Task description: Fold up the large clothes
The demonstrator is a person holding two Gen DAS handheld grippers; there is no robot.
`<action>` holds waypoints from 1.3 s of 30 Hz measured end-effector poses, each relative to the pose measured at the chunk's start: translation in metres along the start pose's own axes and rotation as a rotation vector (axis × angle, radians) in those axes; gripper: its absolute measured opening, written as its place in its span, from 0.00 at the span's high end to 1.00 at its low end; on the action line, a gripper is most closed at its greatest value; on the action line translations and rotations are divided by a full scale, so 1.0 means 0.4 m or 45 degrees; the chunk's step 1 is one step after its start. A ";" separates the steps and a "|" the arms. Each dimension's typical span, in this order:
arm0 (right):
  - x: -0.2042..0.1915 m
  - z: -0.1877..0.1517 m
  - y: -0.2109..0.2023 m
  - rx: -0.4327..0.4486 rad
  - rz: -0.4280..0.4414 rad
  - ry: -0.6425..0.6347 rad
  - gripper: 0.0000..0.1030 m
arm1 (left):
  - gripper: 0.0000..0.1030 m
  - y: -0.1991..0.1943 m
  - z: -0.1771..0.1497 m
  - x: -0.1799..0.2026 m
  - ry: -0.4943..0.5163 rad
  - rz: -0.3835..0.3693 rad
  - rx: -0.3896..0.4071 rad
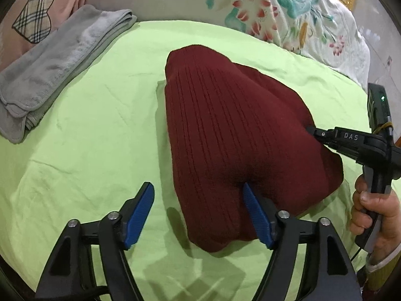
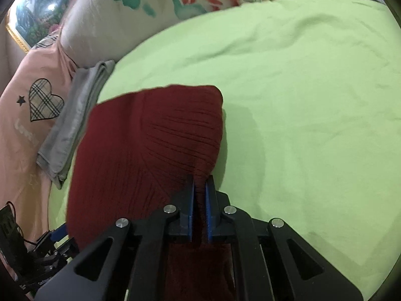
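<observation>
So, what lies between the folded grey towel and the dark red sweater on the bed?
Only bare green bedsheet lies between the grey towel and the red sweater. The left wrist view shows this stretch best.

Two close wrist views; shared sweater (image 1: 238, 138)

Dark red ribbed knit sweater (image 1: 238, 135), matt green cotton-like sheet (image 1: 100, 130), fluffy grey fleece towel (image 1: 50, 70)
</observation>
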State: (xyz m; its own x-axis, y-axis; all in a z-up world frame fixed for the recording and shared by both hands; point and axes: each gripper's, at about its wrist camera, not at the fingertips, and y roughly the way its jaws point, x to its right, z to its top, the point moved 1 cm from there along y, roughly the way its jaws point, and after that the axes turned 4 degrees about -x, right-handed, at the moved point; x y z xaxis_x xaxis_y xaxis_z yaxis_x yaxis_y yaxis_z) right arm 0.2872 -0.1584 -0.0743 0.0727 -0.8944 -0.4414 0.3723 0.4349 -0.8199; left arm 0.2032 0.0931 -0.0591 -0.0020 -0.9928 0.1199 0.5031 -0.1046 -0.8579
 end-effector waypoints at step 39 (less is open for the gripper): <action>-0.124 -0.399 -0.339 0.023 -0.054 -0.426 0.20 | 0.19 -0.305 -0.280 0.035 0.129 0.231 0.079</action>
State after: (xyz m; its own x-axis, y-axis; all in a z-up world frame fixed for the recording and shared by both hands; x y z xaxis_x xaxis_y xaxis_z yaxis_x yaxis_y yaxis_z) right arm 0.0854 -0.1562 0.0006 0.3553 -0.8977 -0.2605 0.3973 0.3973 -0.8272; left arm 0.0451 0.0852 -0.0088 0.0086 -0.9961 -0.0873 0.5554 0.0773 -0.8280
